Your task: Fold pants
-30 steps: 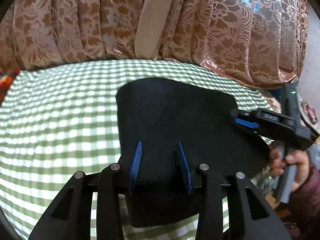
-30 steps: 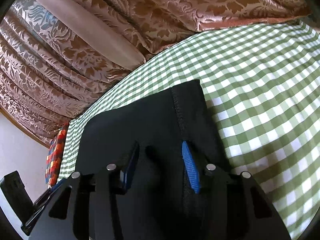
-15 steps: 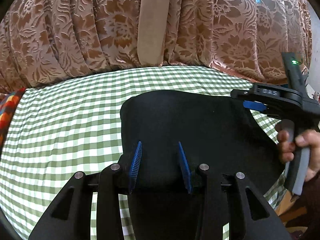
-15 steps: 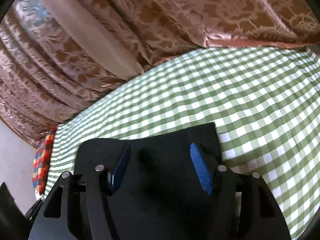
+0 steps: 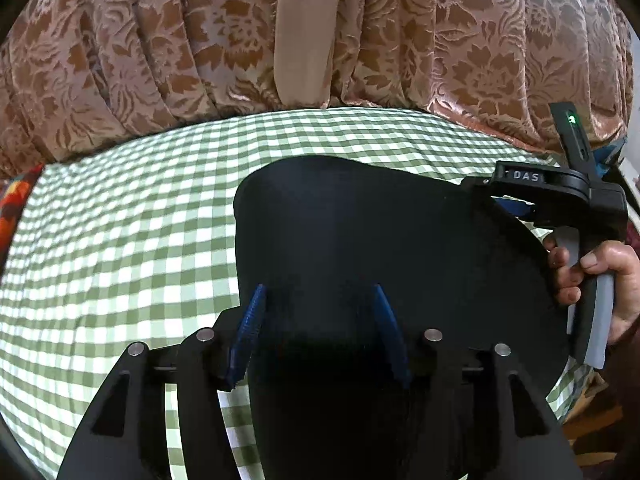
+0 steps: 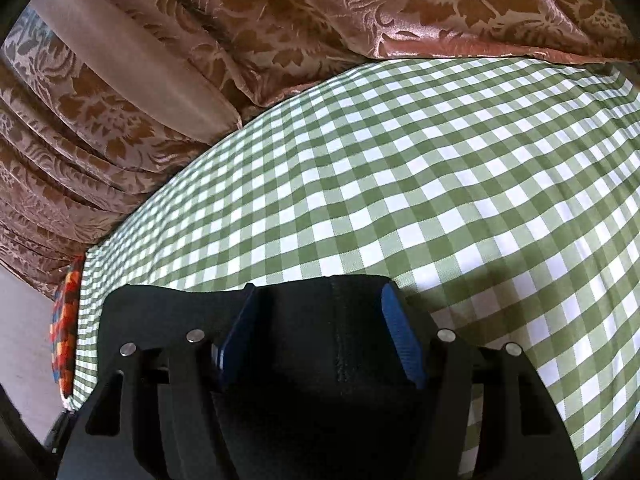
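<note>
The black pants (image 5: 360, 232) lie folded in a rounded slab on the green checked cloth (image 5: 120, 220). My left gripper (image 5: 318, 304) hovers over their near left part, its jaws opening; black fabric lies between the blue pads (image 5: 250, 320), which do not press on it. In the left wrist view my right gripper (image 5: 514, 205), held by a hand (image 5: 612, 280), sits at the pants' right edge. Seen from the right wrist, my right gripper (image 6: 320, 312) is over the pants' far corner (image 6: 168, 320), its jaws opening too, with a seam of loose fabric between them.
A brown flowered curtain (image 5: 160, 40) hangs along the far side of the cloth-covered surface (image 6: 440, 180). A bright orange and red patterned cloth (image 6: 64, 332) lies at the left end. The checked surface stretches wide to the left and beyond the pants.
Both pairs of jaws have widened and let the fabric go. The lifted pants edge has come down, and the pants now lie flatter on the cloth. Both hands moved forward and lower.
</note>
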### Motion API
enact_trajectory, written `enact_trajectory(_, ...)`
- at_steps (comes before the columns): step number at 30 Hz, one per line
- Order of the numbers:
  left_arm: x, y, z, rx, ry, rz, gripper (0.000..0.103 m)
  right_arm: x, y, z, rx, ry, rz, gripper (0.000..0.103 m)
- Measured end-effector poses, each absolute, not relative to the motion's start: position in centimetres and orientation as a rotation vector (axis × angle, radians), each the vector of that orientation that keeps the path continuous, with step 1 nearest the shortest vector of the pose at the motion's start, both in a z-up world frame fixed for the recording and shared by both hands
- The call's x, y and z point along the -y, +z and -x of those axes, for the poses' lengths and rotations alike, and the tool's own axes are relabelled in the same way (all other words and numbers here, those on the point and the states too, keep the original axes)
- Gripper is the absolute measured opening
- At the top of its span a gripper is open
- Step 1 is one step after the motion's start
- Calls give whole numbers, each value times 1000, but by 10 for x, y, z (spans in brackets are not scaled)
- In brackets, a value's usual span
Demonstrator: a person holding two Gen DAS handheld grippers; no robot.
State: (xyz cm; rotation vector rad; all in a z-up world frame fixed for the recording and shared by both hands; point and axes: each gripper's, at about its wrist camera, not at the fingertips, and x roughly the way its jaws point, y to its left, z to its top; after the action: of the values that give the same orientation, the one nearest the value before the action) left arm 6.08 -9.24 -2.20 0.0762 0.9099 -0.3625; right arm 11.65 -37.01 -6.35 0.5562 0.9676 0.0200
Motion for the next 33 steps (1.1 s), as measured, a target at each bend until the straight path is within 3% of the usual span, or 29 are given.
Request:
enact_trajectory(2,86,-20,-61,-909,-364,-49,57,374,-64,-114,-985,15,-580,77)
enact_trajectory(17,14,-23,-54,-914,-236,95,59,436,-51,-28,-933,82,-694,84)
enact_trajectory(21,-12,-36,-46,-953,-192,163,59,440,-48,3,-933,162,-715,75)
enact_trajectory(27,-34,-42,-35,-972,-219,319,59,415,-42,21,-955,267,-677,72)
enact_trajectory(28,-31,-40,-32,-964,-218,319,59,408,-42,21,-966,261,-647,68)
enact_trajectory(30,-26,-36,-29,-949,-242,312,59,397,-46,22,-1017,236,-571,43)
enact_trajectory(33,-13,-31,-24,-931,-296,296,64,393,-53,27,-1019,202,-514,42)
